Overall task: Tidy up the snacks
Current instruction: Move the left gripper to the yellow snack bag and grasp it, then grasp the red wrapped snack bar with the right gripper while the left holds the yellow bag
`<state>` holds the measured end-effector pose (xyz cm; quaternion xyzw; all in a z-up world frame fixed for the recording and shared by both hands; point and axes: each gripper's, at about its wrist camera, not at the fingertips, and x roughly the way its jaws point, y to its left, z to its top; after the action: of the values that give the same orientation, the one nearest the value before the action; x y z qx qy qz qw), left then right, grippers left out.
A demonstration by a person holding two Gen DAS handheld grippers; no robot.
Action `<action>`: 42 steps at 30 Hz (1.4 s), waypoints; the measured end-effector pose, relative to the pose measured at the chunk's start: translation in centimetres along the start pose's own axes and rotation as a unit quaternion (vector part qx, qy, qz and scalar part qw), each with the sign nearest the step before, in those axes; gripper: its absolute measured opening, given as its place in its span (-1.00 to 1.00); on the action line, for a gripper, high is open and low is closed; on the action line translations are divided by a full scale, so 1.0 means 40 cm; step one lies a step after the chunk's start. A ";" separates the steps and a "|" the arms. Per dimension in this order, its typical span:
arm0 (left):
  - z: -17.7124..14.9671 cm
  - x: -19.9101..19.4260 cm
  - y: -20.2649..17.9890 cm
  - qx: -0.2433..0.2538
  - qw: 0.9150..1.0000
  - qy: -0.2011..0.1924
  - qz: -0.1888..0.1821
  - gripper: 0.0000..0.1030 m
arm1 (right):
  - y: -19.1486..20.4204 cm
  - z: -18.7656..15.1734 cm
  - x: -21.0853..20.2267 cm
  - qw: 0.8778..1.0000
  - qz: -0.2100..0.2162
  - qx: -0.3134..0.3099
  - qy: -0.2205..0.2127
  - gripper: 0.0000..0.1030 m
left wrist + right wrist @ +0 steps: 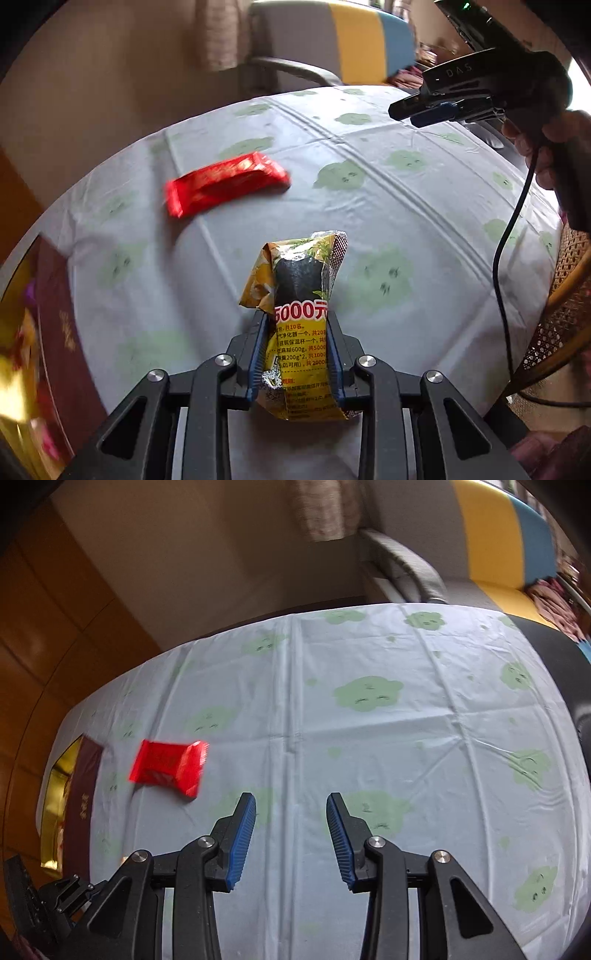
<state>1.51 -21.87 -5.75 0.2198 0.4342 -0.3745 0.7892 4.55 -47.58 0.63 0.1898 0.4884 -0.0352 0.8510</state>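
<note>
The left gripper (297, 332) pinches a yellow snack packet (299, 314) by its lower half, above the clouded tablecloth (406, 206); light, crinkly foil, likely slippery, best taken mid-body. The right gripper (291, 812) hangs part-open, empty. A red packet (168, 768) lies beyond; the maroon box (79, 805) at the table's edge shows gold lining, its contents blurred.

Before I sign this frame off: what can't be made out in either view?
- Box at the table's left edge: contents smeared by motion blur in the left wrist view, cut by the fisheye rim in the right.
- Red packet: print blurred in both views.
- Yellow packet: lower end hidden behind the left gripper clamping it.
- Right gripper: jaws apart and empty; its hand is cut off in the left wrist view.
</note>
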 end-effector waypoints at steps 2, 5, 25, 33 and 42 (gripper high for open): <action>-0.024 -0.001 0.012 -0.021 1.000 -0.004 0.002 -0.37 | 0.043 -0.004 0.011 0.999 0.026 -0.029 0.010 -0.22; -0.042 -0.001 0.016 -0.029 0.999 -0.014 -0.005 -0.37 | 0.122 -0.010 0.042 0.995 0.043 -0.080 0.031 -0.21; -0.066 -0.007 0.033 -0.062 0.996 -0.046 -0.032 -0.36 | 0.441 0.139 0.366 0.916 -0.015 -0.363 0.168 0.21; -0.066 0.004 0.037 -0.073 0.996 -0.044 -0.033 -0.33 | 0.354 0.063 0.301 0.933 -0.024 -0.322 0.158 -0.23; -0.067 0.007 0.044 -0.081 0.995 -0.048 -0.029 -0.33 | 0.178 -0.113 0.146 0.971 -0.062 -0.204 0.110 -0.22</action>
<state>1.57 -19.09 -7.35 0.1248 0.4310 -0.3708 0.8131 5.63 -38.64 -4.27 -0.0152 0.5865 0.0335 0.8091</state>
